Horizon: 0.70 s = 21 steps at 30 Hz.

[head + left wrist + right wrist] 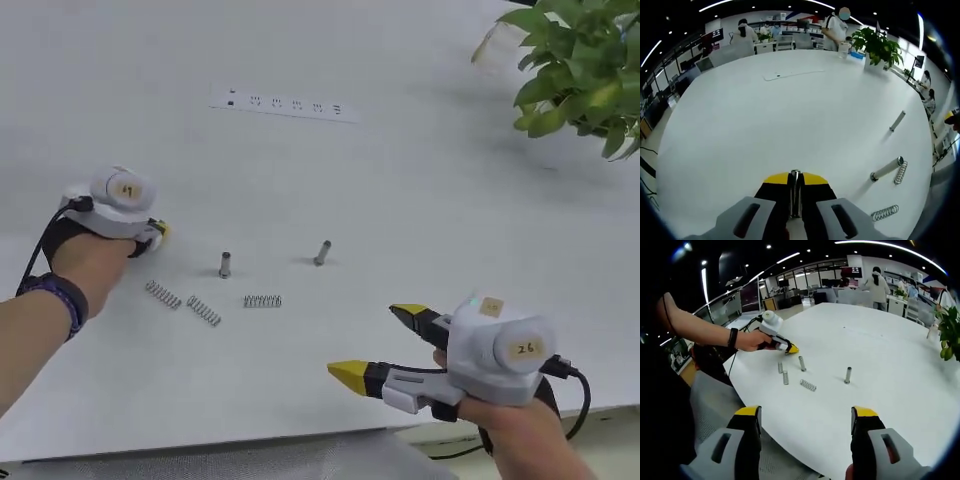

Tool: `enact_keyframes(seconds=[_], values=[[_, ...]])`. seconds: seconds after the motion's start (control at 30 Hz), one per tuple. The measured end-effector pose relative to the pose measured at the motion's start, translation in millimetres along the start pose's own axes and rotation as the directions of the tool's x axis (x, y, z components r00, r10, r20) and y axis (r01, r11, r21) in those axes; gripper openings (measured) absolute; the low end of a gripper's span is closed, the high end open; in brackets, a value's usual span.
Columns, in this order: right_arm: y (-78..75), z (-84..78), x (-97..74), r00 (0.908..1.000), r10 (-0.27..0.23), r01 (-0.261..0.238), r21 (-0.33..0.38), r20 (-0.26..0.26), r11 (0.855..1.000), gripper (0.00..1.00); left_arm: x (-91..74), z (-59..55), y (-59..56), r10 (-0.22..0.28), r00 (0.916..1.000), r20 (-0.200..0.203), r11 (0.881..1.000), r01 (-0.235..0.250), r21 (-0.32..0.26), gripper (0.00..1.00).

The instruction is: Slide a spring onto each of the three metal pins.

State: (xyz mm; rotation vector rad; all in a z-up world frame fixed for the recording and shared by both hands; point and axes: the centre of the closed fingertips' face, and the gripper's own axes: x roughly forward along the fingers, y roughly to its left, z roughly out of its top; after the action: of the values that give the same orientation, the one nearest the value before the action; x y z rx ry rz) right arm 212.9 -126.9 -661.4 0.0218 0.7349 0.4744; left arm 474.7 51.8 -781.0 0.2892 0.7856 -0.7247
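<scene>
A white counter [420, 190] is seen, its near edge rounded. Two metal pins are stood upright toward the near edge, well apart: the left pin [225, 264] and the right pin [322, 253]. Between them and the near edge, three springs are laid flat in a loose row: the left spring [163, 294], middle spring [203, 310] and right spring [262, 301]. A white power strip [283, 104] is laid toward the far edge. A potted plant [580, 70] is set at the far right corner.
</scene>
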Motion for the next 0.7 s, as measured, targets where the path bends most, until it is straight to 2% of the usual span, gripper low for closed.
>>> enact_keyframes(seconds=[0.1,0.37,0.47,0.7], values=[[0.5,0.6,-0.5,1.0000,0.000,0.000,0.004,0.007,1.000,0.72,-2.2,-0.7,-0.7,-0.008,1.0000,-0.005,1.000,0.008,-0.001,0.00],[0.6,0.6,0.7,0.9999,0.001,-0.001,0.003,0.012,1.000,0.73,-15.1,10.0,5.8,0.001,0.9995,0.031,1.000,0.000,-0.028,0.00],[0.1,1.0,1.5,0.9999,-0.002,0.001,0.004,0.016,1.000,0.74,-21.7,13.3,11.0,0.015,0.9986,0.051,0.997,-0.012,-0.073,0.00],[4.5,3.6,3.0,0.9997,0.009,-0.009,-0.004,0.022,1.000,0.77,-33.2,16.5,13.5,0.024,0.9972,0.071,0.997,-0.019,-0.074,0.00]])
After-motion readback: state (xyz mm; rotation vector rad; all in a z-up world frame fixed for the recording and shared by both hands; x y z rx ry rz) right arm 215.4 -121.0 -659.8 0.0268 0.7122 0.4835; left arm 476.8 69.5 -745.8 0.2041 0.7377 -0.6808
